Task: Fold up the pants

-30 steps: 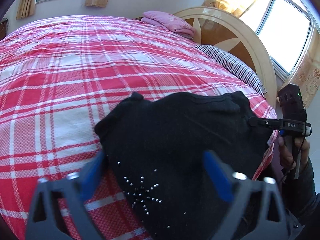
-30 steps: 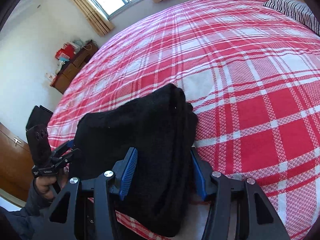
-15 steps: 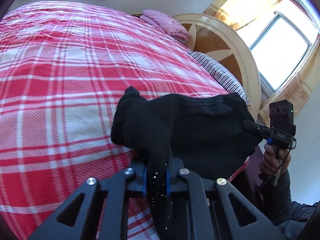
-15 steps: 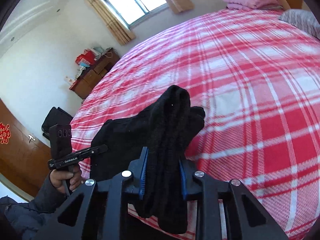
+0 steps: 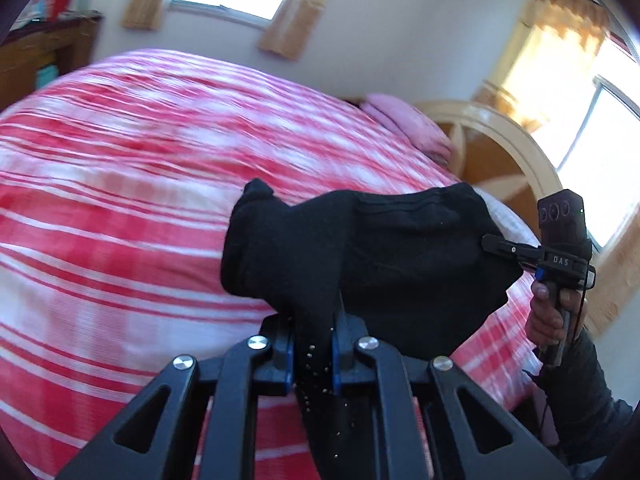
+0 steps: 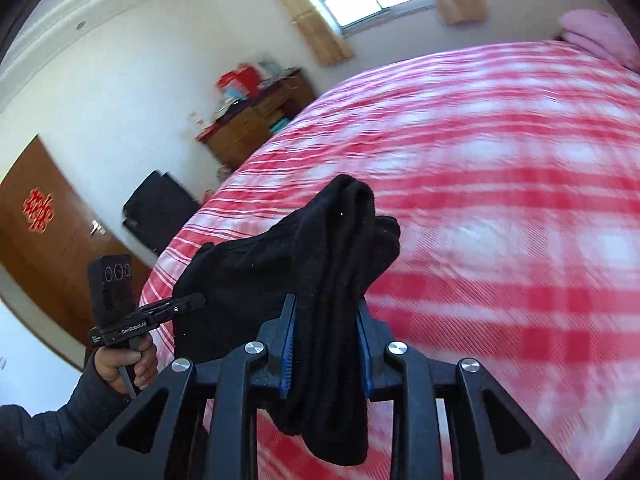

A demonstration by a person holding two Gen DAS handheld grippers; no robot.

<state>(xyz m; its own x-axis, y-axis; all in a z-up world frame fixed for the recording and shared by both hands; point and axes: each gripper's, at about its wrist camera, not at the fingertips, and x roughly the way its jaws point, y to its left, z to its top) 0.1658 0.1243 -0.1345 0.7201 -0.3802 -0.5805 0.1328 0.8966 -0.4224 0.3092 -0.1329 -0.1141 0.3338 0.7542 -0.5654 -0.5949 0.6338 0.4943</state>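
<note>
The black pants (image 5: 384, 256) hang bunched between both grippers, lifted above the red plaid bed (image 5: 120, 184). My left gripper (image 5: 313, 354) is shut on one end of the pants, where small studs show. My right gripper (image 6: 325, 344) is shut on the other end, a thick folded bundle of the pants (image 6: 332, 264). Each gripper shows in the other's view: the right one (image 5: 504, 249) at the pants' right edge, the left one (image 6: 188, 303) at their left edge.
A pink folded blanket (image 5: 404, 120) and a wooden headboard (image 5: 500, 148) stand at the bed's far end. A wooden dresser (image 6: 256, 120) with clutter, a black bag (image 6: 160, 208) and a brown door (image 6: 44, 236) are beside the bed. The bed looks blurred by motion.
Both grippers closed on the pants, which lay on the bed a second ago, and have lifted them up off the bed. The views now tilt up toward the walls and windows.
</note>
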